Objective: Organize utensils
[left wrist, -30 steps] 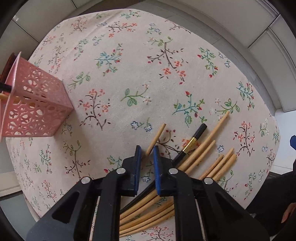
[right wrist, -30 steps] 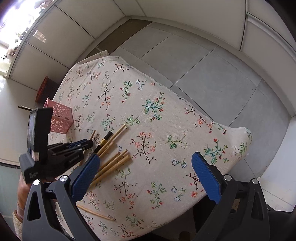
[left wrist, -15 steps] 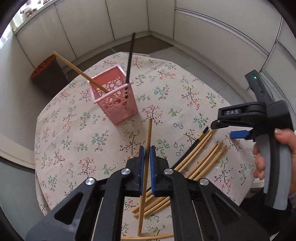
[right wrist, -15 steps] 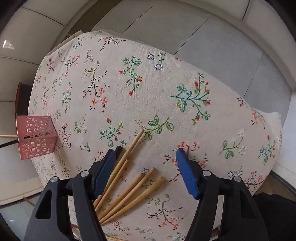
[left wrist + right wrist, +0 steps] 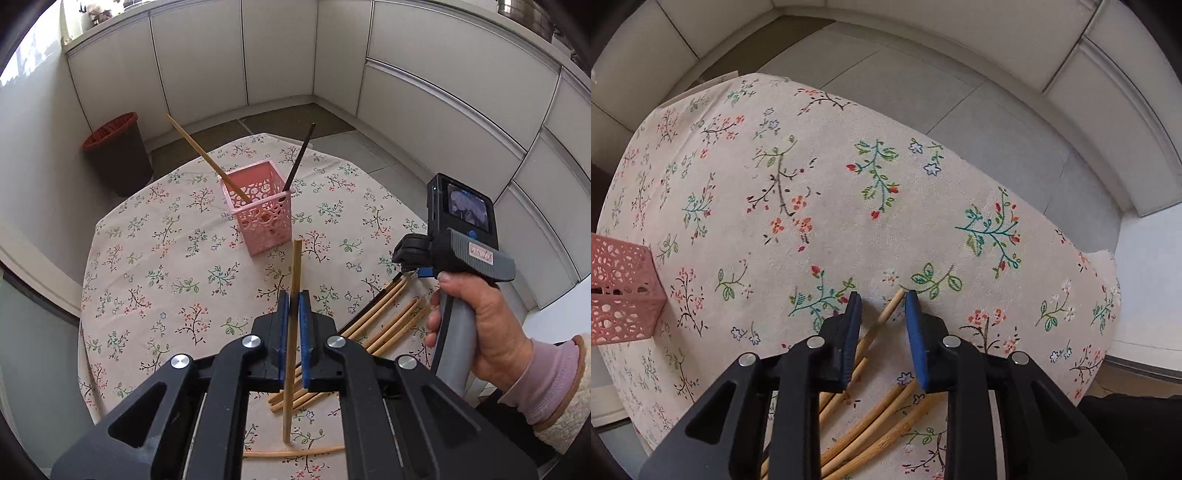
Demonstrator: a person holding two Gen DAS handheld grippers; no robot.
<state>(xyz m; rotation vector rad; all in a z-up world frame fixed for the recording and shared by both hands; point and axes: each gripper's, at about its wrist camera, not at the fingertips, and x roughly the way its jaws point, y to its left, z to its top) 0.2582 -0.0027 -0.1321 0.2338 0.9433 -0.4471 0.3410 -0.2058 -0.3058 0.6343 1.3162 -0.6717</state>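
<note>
Lifting 1 chopstick (image 5: pixel 294 314) off the bench (image 5: pixel 147 266), the left gripper (image 5: pixel 294 325) now clamps it near the basket (image 5: pixel 260 210); the right gripper (image 5: pixel 882 325) narrows, still unclosed, around another stick (image 5: pixel 882 321).

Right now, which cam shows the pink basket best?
Left wrist. The pink basket is whole there, open top visible with two chopsticks leaning inside. Right wrist catches only a corner of it, cropped at the left edge.

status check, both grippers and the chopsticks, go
Left hand-held gripper shut on a wooden chopstick, lifted. Right hand-held gripper open over the loose pile. Pink basket ahead, nothing between.
</note>
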